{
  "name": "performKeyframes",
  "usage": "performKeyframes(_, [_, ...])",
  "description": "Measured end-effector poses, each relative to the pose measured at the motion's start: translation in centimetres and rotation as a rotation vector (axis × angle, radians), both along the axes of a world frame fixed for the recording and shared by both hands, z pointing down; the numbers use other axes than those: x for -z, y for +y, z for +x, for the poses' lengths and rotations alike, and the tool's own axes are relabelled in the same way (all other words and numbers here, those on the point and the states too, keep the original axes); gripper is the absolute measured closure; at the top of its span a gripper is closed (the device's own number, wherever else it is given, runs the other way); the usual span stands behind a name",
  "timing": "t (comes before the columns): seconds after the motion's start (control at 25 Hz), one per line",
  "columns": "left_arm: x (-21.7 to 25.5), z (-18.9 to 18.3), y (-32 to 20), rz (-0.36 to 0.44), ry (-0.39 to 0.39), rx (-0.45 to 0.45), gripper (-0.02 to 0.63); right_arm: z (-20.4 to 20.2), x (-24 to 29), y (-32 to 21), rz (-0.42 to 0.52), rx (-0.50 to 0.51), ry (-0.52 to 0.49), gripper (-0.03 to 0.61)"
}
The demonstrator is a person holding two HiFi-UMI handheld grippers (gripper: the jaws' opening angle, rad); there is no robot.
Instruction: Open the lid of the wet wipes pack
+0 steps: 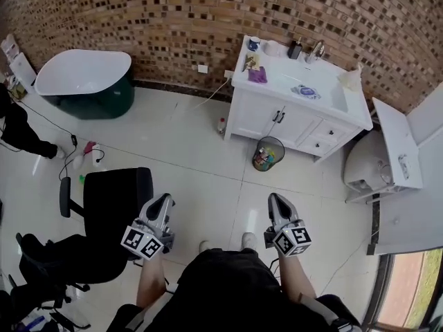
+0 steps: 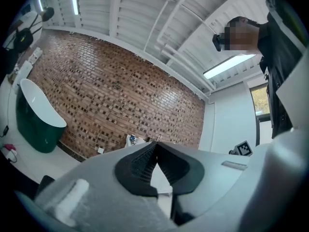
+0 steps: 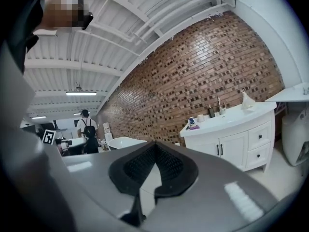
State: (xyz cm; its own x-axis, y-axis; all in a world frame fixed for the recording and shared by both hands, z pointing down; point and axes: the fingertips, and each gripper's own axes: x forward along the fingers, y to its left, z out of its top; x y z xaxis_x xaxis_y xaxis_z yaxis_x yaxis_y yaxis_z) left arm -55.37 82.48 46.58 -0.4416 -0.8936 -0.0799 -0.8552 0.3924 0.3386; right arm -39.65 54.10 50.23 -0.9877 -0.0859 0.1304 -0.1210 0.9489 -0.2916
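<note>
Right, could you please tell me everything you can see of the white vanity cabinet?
The white vanity cabinet stands on the tiled floor with its back against the brick wall. It looks like painted wood, with two closed doors bearing dark handles and two closed drawers to their right. Its white top holds a basin, a tap, a purple cloth and a blue-and-white pack. A round bin stands close in front.

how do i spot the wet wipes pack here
Find the white vanity against the brick wall. Near the middle of its top lies the wipes pack. It is the only flat white-and-blue packet, while the purple cloth lies nearer the left end.
</note>
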Motion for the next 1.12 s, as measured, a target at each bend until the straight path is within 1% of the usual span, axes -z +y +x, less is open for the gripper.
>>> performKeyframes(0.08, [-0.2,0.1,-0.6,0.008,0.004,-0.012,0.614,1.4,0.3,-1.4,0.013,-0.036,0.007,0.578])
performKeyframes(0.2, [0.1,0.5,-2.4,-0.003,-0.009,-0.037,0.614,2.7,0.8,-3.6,0.016,-0.080,-0.003,0.578])
performKeyframes(0.32, [0.5,1.3,-5.0,0.014,-0.001,-0.063,0.614,3.3,1.6,-4.9,0.026,-0.085,-0.018,0.578])
performKeyframes(0.44, [0.8,3.1,-8.6,0.029,0.001,-0.133,0.614,4.0,2.9,-6.0,0.082,-0.064,-0.039,0.578])
performKeyframes(0.52, [1.1,4.0,-11.0,0.027,-0.008,-0.176,0.614,5.2,3.6,-7.6,0.101,-0.088,-0.050,0.578])
performKeyframes(0.64, [1.8,5.3,-14.4,0.025,-0.020,-0.219,0.614,8.1,4.6,-10.4,0.074,-0.155,-0.081,0.578])
performKeyframes(0.76, [2.3,6.7,-17.8,0.026,-0.026,-0.261,0.614,11.1,5.3,-13.2,0.073,-0.214,-0.105,0.578])
performKeyframes(0.92, [2.5,9.1,-21.8,0.015,-0.032,-0.338,0.614,14.8,5.1,-16.4,0.054,-0.304,-0.124,0.578])
performKeyframes(1.12, [2.4,11.5,-26.4,-0.004,-0.033,-0.403,0.614,18.8,4.0,-19.6,0.033,-0.379,-0.129,0.578])
